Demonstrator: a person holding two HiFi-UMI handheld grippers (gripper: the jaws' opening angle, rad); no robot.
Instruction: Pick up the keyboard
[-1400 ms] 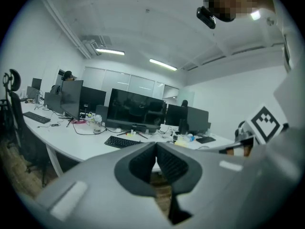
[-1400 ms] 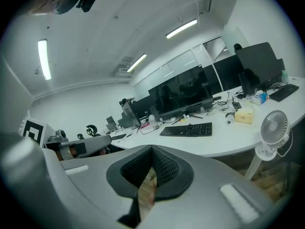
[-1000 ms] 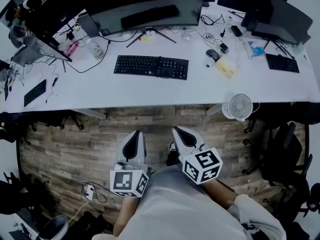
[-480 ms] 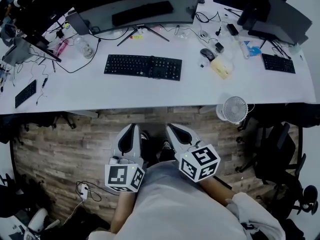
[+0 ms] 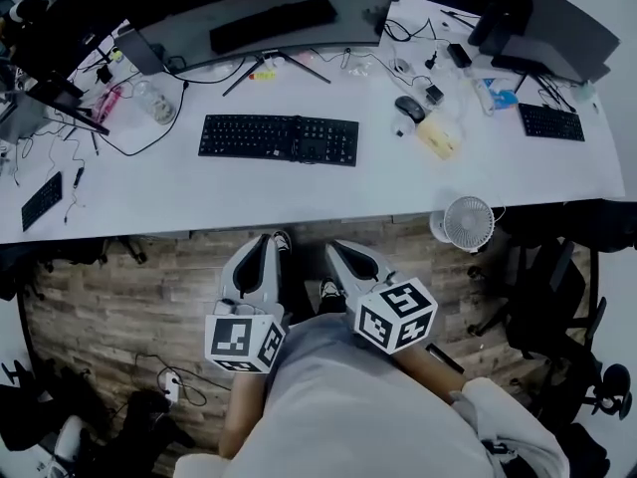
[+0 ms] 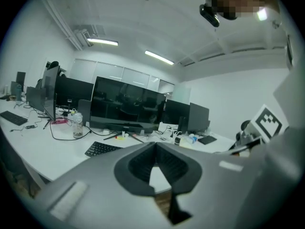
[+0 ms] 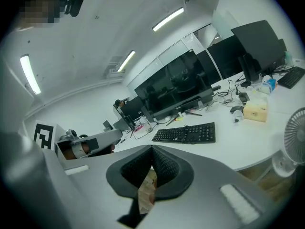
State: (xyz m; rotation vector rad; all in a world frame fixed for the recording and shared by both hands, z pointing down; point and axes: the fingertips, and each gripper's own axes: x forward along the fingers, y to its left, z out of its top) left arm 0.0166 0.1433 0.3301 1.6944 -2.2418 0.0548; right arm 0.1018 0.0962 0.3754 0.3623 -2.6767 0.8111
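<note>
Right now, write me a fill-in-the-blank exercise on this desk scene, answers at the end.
1. The keyboard on the white desk is ____ in colour.
2. The left gripper and the right gripper both hold nothing, their jaws ____.
3. The small white fan stands at the desk's near edge, to the keyboard's ____.
4. Neither gripper touches the keyboard; both hang over the wooden ____.

Missing words: black; shut; right; floor.

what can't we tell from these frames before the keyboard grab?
- Keyboard, left gripper view: right part hidden behind the left gripper.
- Key legends, every view: too small.
- Under the desk, head view: covered by its top.
</note>
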